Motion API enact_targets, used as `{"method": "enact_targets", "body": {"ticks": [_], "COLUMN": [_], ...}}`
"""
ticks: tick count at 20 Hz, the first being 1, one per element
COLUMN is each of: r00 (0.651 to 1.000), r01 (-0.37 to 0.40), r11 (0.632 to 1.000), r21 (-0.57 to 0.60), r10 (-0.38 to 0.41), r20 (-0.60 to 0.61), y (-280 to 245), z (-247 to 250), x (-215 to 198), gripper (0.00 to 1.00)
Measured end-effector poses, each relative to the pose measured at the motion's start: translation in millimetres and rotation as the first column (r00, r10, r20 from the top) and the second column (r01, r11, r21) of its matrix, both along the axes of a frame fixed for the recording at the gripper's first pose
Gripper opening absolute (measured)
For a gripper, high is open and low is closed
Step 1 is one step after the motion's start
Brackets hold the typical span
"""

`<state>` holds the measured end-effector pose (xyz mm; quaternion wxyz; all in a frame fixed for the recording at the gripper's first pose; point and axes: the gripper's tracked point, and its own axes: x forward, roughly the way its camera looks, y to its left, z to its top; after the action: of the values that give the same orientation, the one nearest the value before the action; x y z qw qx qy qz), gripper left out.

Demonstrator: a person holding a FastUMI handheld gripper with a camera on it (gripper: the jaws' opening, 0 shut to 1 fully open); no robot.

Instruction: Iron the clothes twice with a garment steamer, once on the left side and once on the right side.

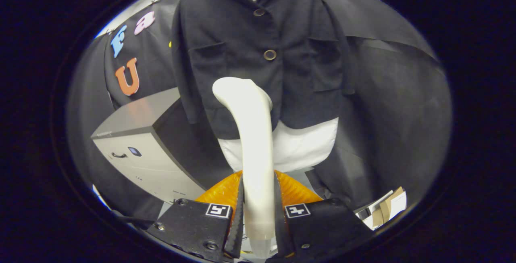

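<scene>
Between the closed jaws — a white curved steamer (252,134), fronting the dark jacket (262,61).

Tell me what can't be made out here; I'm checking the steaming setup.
- Steamer head face: turned away, toward the jacket.
- Steamer base: hidden between the tongs, which clamp it.
- Whether the head touches the jacket: unclear.
- Orange object: mostly hidden behind the tongs.

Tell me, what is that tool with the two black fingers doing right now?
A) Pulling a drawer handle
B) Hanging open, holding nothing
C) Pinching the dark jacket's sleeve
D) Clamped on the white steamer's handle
D: both fingers of the tool press on the white steamer, whose head rises toward the dark jacket.
</scene>
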<state>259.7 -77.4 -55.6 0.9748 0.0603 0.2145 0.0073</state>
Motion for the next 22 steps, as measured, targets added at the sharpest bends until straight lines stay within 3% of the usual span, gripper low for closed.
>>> {"method": "enact_targets", "body": {"ticks": [12,22], "r00": [0.965,0.881], "r01": [0.083,0.027], "r11": [0.994,0.996], "r21": [0.073,0.09], "r10": [-0.098,-0.066], "r20": [0.244,0.468], "y": [-149.3,-163.6], "z": [148.3,301.9], "x": [-26.5,13.7], "gripper": [0.36,0.36]}}
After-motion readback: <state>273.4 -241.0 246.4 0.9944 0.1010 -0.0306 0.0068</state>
